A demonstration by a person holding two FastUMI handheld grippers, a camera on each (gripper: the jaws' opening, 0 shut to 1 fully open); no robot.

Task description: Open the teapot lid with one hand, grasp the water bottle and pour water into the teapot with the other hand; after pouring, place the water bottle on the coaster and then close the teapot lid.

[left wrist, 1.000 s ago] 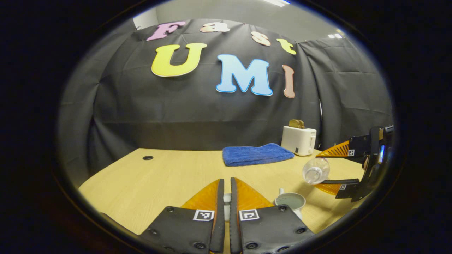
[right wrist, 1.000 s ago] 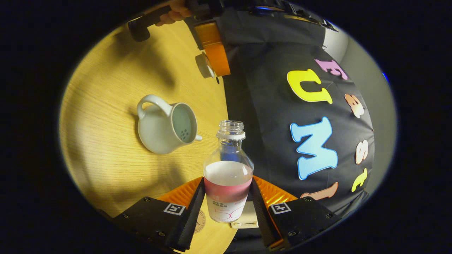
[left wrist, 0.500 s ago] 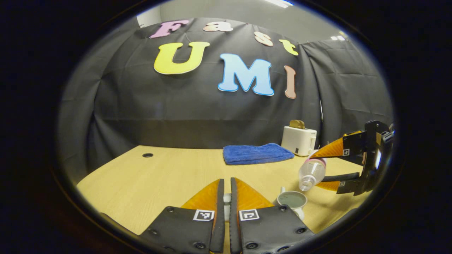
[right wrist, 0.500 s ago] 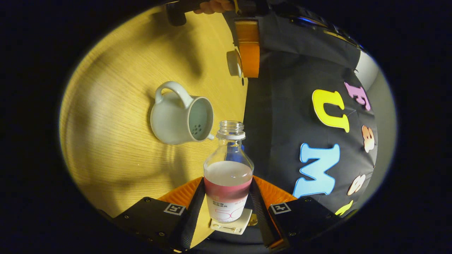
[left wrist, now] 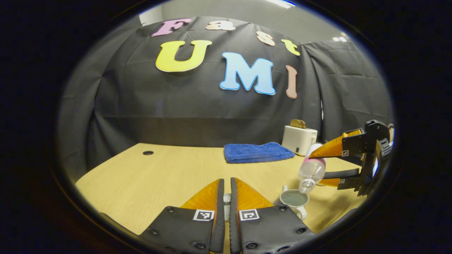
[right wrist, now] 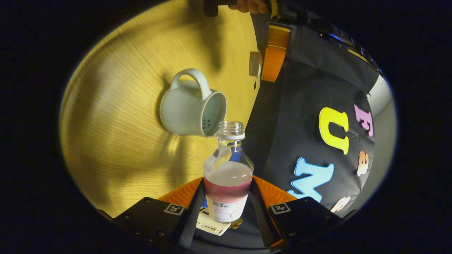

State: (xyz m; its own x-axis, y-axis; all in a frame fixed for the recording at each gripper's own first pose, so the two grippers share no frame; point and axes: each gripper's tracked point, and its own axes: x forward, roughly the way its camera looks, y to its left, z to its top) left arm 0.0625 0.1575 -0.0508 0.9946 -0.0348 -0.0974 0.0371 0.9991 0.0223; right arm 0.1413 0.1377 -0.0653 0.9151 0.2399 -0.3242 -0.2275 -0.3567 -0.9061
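Tilting water bottle clamped in right jaws over open teapot, left jaws pinching lid, towel, toaster behind.

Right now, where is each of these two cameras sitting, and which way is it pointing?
Left gripper view: rides the left gripper, low over the wooden table, facing the booth wall; its own closed fingers show below.
Right gripper view: rides the right gripper, rolled sideways, looking along the clear plastic water bottle; a hand shows at top.
Shared: the open white ceramic teapot, the bottle, the small white lid.
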